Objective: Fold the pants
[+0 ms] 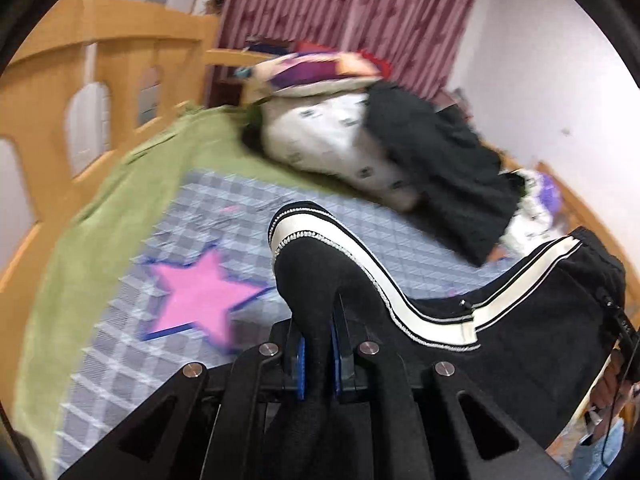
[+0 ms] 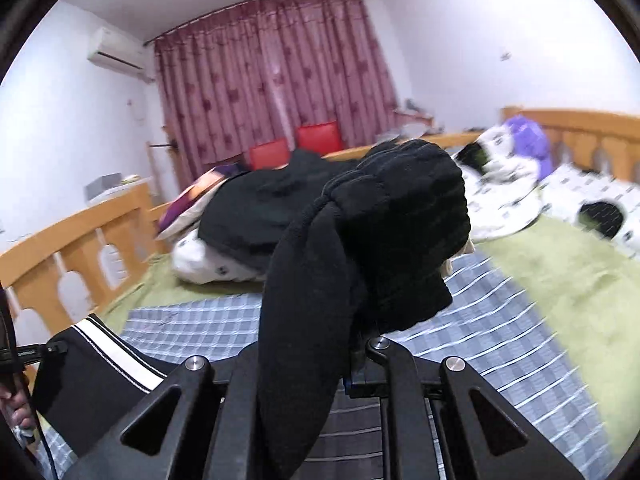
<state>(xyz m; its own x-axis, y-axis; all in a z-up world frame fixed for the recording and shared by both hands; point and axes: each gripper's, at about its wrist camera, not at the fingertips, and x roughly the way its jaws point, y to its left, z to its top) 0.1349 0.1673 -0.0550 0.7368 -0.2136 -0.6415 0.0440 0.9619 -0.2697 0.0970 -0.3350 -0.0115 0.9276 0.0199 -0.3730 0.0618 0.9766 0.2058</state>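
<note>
Pants [image 2: 360, 240] fabric hides right claw [image 2: 352, 376] pads; bedding [image 1: 340, 140] motion-blurred; pants leg cut off at the right wrist view's left edge.

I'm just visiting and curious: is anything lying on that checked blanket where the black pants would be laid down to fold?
Nothing visible does. Both grippers already grip the pants. The checked blanket below looks bare; the dark garment and the white bedding sit beyond its far edge.
</note>
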